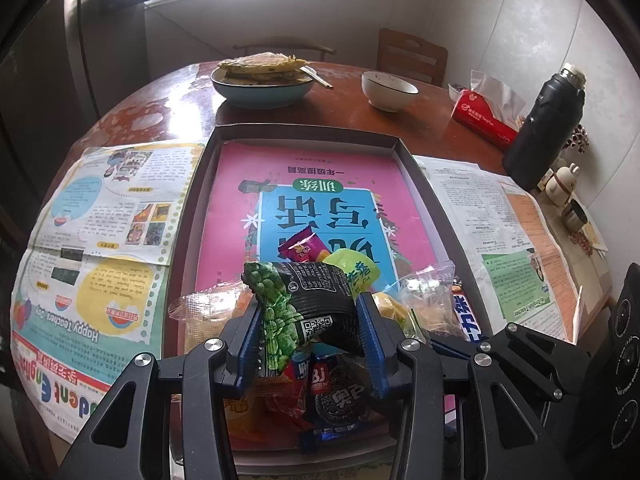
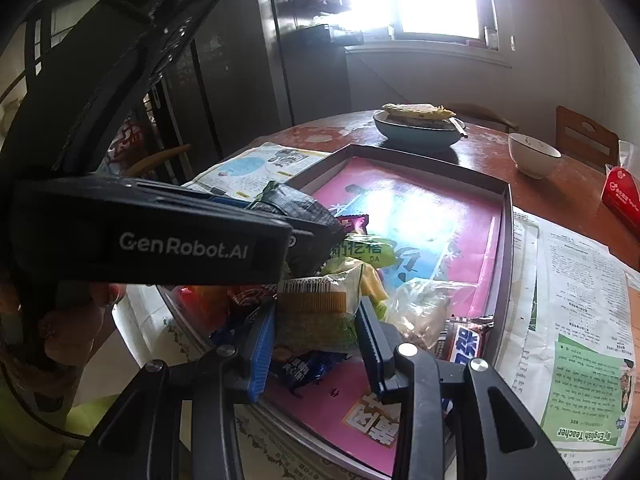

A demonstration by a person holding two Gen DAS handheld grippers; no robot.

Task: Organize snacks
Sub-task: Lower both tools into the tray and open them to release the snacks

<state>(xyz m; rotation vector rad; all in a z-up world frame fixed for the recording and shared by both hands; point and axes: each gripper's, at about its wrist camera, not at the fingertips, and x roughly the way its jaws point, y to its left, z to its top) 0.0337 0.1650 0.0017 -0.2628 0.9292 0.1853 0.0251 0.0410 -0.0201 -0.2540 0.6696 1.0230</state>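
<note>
**Both grippers holding packets over the snack pile**

The left gripper (image 1: 308,320) is pinching a green pea packet (image 1: 298,304) at lower centre, hiding the snacks beneath. The right gripper (image 2: 316,332) is clamping a clear biscuit packet (image 2: 316,312). The tray (image 1: 420,176) is running off the bottom edge; wrappers underneath are overlapping, mostly unreadable.

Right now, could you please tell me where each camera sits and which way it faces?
Left wrist: behind the left tongs, looking across the tray towards the window; its fingers clamp a green pea packet.
Right wrist: behind the right tongs, gripping a clear-wrapped snack; the left tongs cross its left side.
Shared: tray, snack pile, pancake plate.
</note>
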